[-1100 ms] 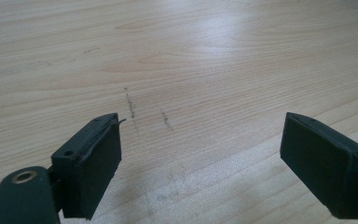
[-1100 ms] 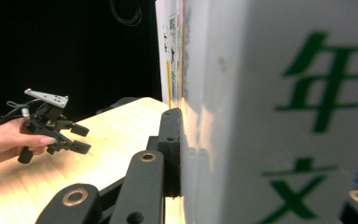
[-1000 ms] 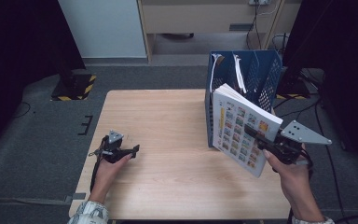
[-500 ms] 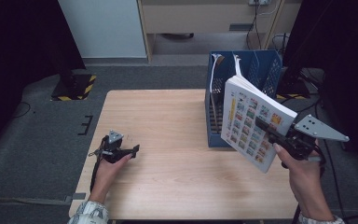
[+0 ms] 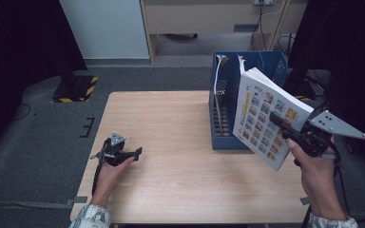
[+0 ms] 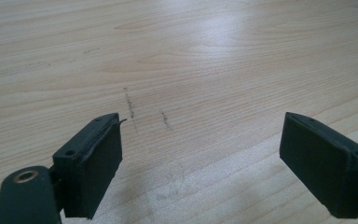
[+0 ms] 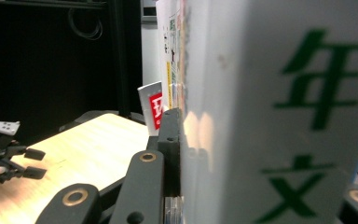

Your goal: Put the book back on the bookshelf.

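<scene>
1. Two black jaws of the left gripper [image 6: 200, 163] spread wide, nothing between.
2. Beneath them, pale wooden table [image 6: 205, 56], faint dark scuff marks [image 6: 130, 105] near the left jaw.

A lab or studio set up for recording. Black curtains [image 5: 14, 52] flank a lone desk [image 5: 171, 118] on grey carpet [image 5: 38, 137]. Hazard tape [image 5: 78, 90] marks a stand's base, and cables [image 5: 278, 40] trail behind.

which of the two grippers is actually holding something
The right gripper, its jaws clamped on the thick white book by the blue rack. The left gripper rests open on the table.
</scene>
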